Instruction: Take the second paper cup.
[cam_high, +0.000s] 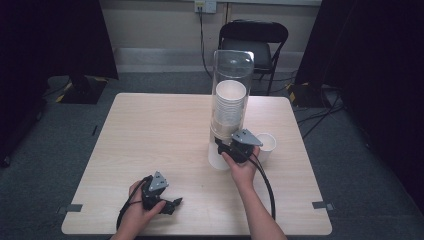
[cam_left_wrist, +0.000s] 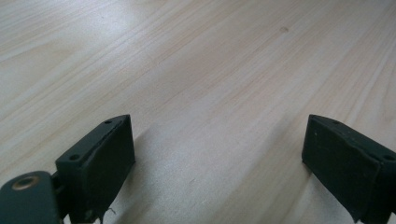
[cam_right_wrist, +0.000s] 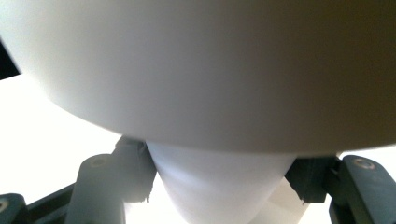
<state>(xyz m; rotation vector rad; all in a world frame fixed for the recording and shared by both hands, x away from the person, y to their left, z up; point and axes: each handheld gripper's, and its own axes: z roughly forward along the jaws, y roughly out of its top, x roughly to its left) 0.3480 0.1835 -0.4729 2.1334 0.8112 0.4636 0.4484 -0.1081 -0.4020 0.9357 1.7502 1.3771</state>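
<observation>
One paper cup (cam_high: 266, 142) is already standing on the table (cam_high: 150, 145); another, the bottom cup (cam_right_wrist: 219, 186), is being gripped by the right gripper (cam_high: 235, 150) fingers under the dispenser (cam_high: 231, 95), not yet pulled free, while the left gripper (cam_high: 167, 204) is being rested wide open and empty.

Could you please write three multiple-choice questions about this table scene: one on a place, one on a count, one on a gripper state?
1. Where does the clear cup dispenser stand?
A. right half of the table
B. on the floor
C. on the chair

2. How many loose paper cups stand on the table right of the dispenser?
A. none
B. one
C. four

3. How are the left gripper jaws?
A. open over bare wood
B. shut on a cup
C. shut on a cable

Answers: 1 A, the high view shows it there. 2 B, one paper cup stands there. 3 A, only tabletop lies between the pads.
</observation>
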